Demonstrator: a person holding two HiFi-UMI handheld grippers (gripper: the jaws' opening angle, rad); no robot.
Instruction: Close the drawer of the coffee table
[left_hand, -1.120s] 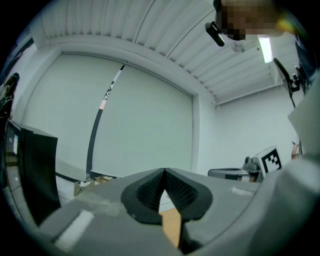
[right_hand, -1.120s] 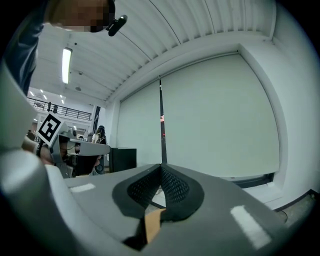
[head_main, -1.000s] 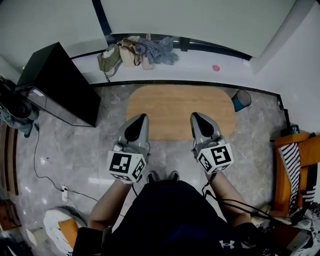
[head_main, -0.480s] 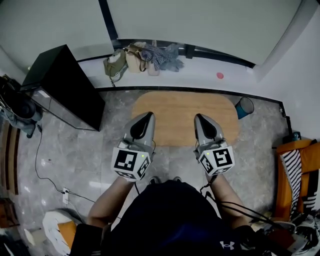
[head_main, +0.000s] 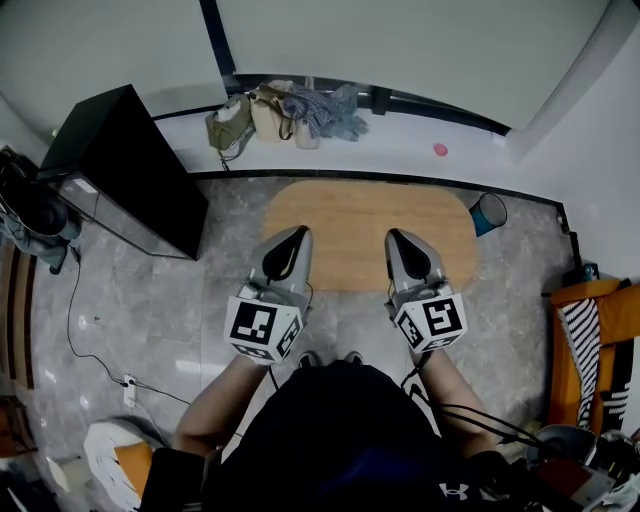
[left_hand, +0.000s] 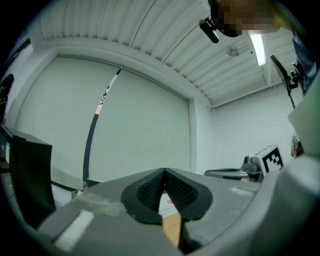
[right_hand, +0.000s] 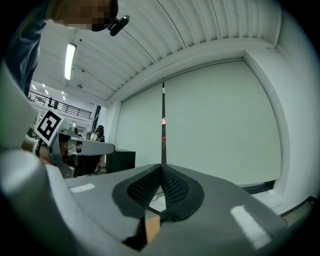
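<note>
The coffee table (head_main: 365, 215) is a low wooden oval seen from above in the head view; its top fills the middle and no drawer front shows. My left gripper (head_main: 297, 233) hangs level over the table's near left edge, jaws shut and empty. My right gripper (head_main: 395, 236) is level over the near right edge, also shut with nothing in it. In the left gripper view the left gripper's pads (left_hand: 164, 172) meet at the tips, with a sliver of wood below. The right gripper's pads (right_hand: 160, 169) meet the same way in the right gripper view.
A black cabinet (head_main: 120, 165) stands to the left of the table. Bags and clothes (head_main: 285, 110) lie on the ledge by the far wall. A blue bin (head_main: 488, 212) sits at the table's right end. An orange chair (head_main: 590, 350) is at the right. A cable (head_main: 100, 350) runs over the floor at left.
The head view has shifted a little, so the table and far wall sit slightly lower and to the right. Both grippers hold nearly the same pose over the table's near edge, still shut.
</note>
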